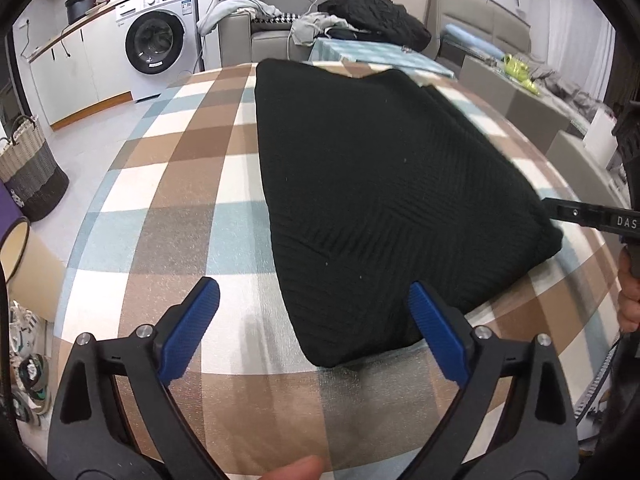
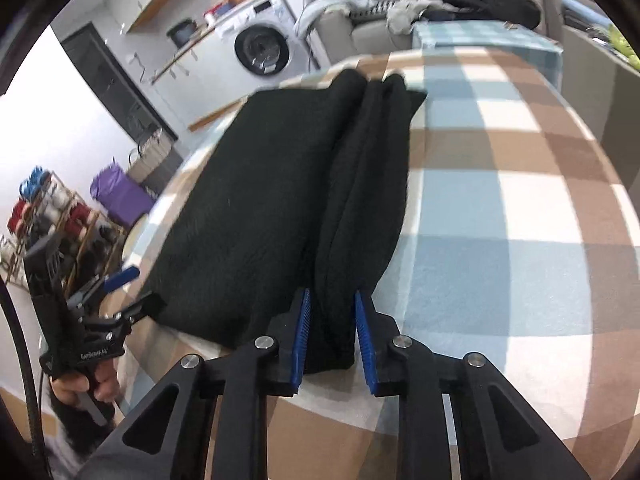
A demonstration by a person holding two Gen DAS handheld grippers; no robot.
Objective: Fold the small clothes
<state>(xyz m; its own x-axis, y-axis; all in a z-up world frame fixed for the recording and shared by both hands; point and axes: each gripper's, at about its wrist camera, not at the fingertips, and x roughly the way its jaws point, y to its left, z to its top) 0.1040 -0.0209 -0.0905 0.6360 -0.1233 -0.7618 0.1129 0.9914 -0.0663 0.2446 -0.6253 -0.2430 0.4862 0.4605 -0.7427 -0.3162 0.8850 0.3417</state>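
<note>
My folded black knit garment (image 1: 384,200) lies on the checked brown, blue and white tablecloth (image 1: 180,184), reaching toward the table's far edge. My right tongs (image 2: 330,336) pinch its near right corner fold. My left tongs (image 1: 314,320) gape wide, empty, above bare cloth at its near left corner.

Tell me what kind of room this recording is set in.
Likely a home living and laundry area: a washing machine under a counter, a grey sofa piled with clothes, and a woven basket on the floor.
</note>
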